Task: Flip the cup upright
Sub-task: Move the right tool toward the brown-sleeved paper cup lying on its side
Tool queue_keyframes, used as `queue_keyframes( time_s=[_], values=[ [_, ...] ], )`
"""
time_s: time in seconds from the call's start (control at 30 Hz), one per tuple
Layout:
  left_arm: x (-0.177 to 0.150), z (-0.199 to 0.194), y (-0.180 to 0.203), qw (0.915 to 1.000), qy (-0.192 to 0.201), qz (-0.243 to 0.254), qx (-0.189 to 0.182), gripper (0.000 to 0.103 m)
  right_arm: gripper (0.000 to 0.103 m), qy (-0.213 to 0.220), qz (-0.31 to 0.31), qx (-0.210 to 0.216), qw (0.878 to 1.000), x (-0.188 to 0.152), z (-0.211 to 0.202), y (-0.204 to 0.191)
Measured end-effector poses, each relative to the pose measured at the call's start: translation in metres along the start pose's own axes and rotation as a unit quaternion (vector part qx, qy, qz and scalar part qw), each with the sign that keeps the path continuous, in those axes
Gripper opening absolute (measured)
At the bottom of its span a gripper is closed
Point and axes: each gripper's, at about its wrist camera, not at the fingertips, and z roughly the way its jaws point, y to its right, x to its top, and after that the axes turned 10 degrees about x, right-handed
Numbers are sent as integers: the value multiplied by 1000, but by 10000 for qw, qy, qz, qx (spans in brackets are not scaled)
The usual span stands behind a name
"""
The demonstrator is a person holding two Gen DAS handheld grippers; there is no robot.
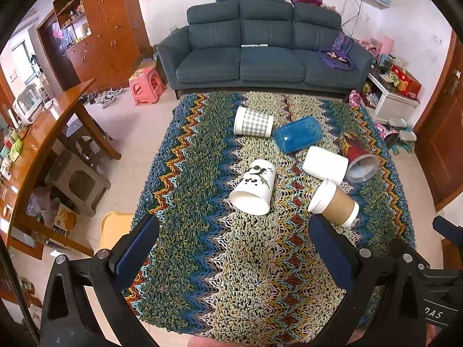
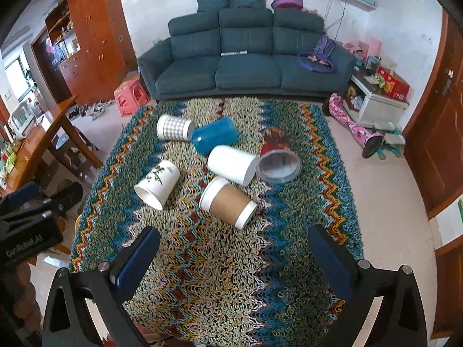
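Hovering with my left gripper [image 1: 233,245] and right gripper [image 2: 233,248] spread wide, empty; brown cup [image 2: 228,202] lies sideways mid-rug [image 2: 202,274], lidded end pointing far-left, touching white cup [image 2: 231,164].

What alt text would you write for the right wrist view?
Six cups lie on their sides on a zigzag rug: checked, blue, red, plain white, bamboo-print and brown. Open right tongs frame the foreground; a sofa stands behind.

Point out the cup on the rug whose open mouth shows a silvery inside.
The red patterned cup, at the right end of the group, beside the plain white cup. Its mouth faces the camera with a shiny grey lining; the panda cup shows white inside.
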Motion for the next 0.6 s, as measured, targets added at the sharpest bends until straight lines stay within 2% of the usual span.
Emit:
queue_keyframes(
  time_s=[0.13,0.3,0.6],
  values=[
    [-4,8,5,9999,34,60,-119,103,103,-146,-71,-38,9999,-3,17,5],
    [-9,25,12,9989,-74,70,-453,103,103,-335,-203,-85,9992,-4,38,11],
    [-12,40,27,9984,-83,87,-549,103,103,-493,-480,-115,9976,-1,58,14]
  ],
)
